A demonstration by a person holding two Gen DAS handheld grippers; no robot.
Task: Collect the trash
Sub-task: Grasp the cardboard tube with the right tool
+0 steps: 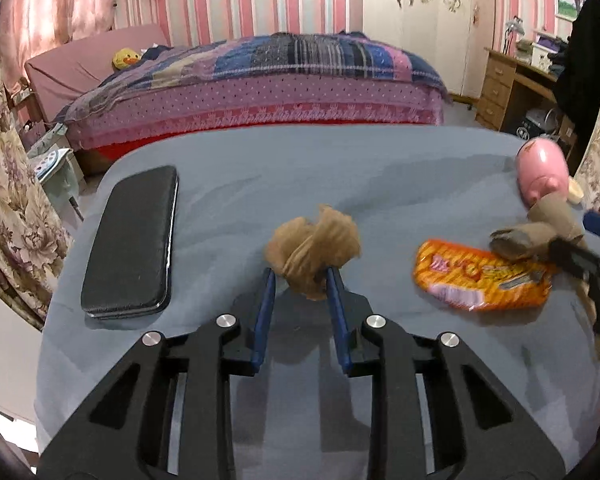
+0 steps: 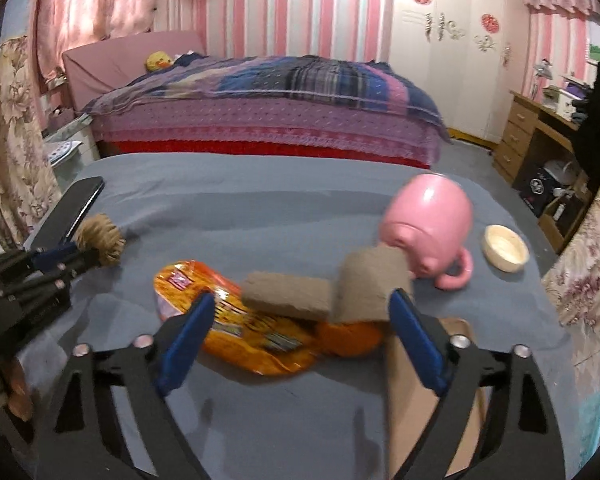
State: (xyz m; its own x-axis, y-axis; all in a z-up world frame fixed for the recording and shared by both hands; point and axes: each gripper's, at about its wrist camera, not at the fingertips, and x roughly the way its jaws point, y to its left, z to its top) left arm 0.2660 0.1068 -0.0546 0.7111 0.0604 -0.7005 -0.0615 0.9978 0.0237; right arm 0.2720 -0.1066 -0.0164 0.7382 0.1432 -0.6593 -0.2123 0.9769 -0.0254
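Observation:
A crumpled brown paper ball (image 1: 314,256) sits on the blue-grey cloth table (image 1: 340,168), with my left gripper (image 1: 301,276) shut on it, both blue fingers pressing into its sides. The right wrist view shows the same ball (image 2: 100,240) at the left gripper's tips (image 2: 80,256). My right gripper (image 2: 302,298) stands wide open around a bent, flattened cardboard tube (image 2: 288,292). Its right finger (image 2: 416,336) is at the tube's end and its left finger (image 2: 188,336) is clear of it. An orange snack wrapper (image 2: 236,320) lies under the tube.
A pink mug (image 2: 428,224) lies tipped over beyond the tube, with a small cream dish (image 2: 504,248) to its right. A black phone case (image 1: 132,240) lies at the table's left. A tan cardboard box (image 2: 432,400) sits under the right finger. A bed stands behind.

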